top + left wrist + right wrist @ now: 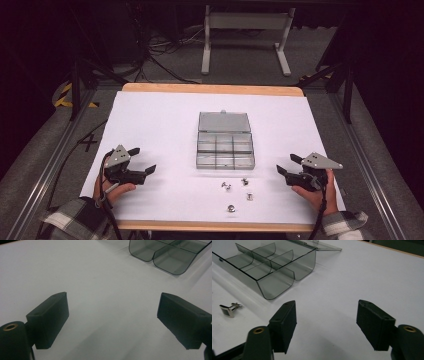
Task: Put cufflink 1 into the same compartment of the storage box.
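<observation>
A clear grey compartment box [225, 147] lies open at the middle of the white sheet, its lid [223, 121] folded back. Several small metal cufflinks [226, 186] are scattered in front of it. My left gripper [143, 160] rests at the front left, open, with bare sheet between its jaws [113, 297]; a corner of the box [162, 255] shows ahead of it. At the front right my right gripper [287, 164] is open with nothing between its jaws [326, 303]. The box [274, 267] and one cufflink [229, 309] lie to its left.
The white sheet [150, 120] covers a wooden tabletop [210, 89]. Metal rails [50, 165] run along both sides. Beyond the table are cables [160, 60] on the floor and a white stand [245, 30].
</observation>
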Demonstrator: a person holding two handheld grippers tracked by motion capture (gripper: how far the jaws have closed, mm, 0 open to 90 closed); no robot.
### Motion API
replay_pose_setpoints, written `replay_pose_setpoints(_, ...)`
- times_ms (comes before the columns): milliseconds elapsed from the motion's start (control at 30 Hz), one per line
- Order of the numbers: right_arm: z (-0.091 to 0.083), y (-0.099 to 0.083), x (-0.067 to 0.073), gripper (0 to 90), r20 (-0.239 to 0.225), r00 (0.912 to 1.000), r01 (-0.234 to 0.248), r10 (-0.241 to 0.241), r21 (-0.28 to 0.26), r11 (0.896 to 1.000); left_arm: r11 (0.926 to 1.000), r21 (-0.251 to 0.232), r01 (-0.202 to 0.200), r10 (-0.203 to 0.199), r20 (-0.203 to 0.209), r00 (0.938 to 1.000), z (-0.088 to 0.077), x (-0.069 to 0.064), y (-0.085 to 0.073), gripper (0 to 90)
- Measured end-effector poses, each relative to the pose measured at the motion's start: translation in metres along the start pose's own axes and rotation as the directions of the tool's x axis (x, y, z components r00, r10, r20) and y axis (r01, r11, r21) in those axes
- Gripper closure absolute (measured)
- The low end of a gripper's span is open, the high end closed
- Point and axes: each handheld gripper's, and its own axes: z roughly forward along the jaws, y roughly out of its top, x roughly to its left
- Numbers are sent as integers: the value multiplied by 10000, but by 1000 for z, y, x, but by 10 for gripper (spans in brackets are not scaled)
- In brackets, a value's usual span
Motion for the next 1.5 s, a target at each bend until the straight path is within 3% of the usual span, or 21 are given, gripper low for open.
replay_pose_setpoints(367,-6,10,8,453,-679,9975,173,-176,-52,9998,10000,-9,-12,12,-8,10000,0,0,0,110)
replay_pose_setpoints(533,-9,17,23,492,-1257,9906,521,-545,-223,9984,10000,-5,-7,7,32,10000,0,0,0,110)
replay_pose_setpoints(833,-8,24,42,524,-1872,9777,932,-949,-175,9955,10000,49,17,-17,39,10000,0,0,0,109)
replay_pose_setpoints(1033,-7,27,49,541,-2006,9735,1105,-1097,-71,9938,10000,40,-2,2,23,10000,0,0,0,108)
replay_pose_setpoints(1200,-3,29,60,562,-2361,9633,1326,-1275,57,9912,10000,42,10,-10,21,10000,1,-1,0,108)
replay_pose_setpoints(1500,3,32,73,596,-2633,9524,1641,-1538,177,9863,10000,36,7,-7,37,10000,0,-1,0,109)
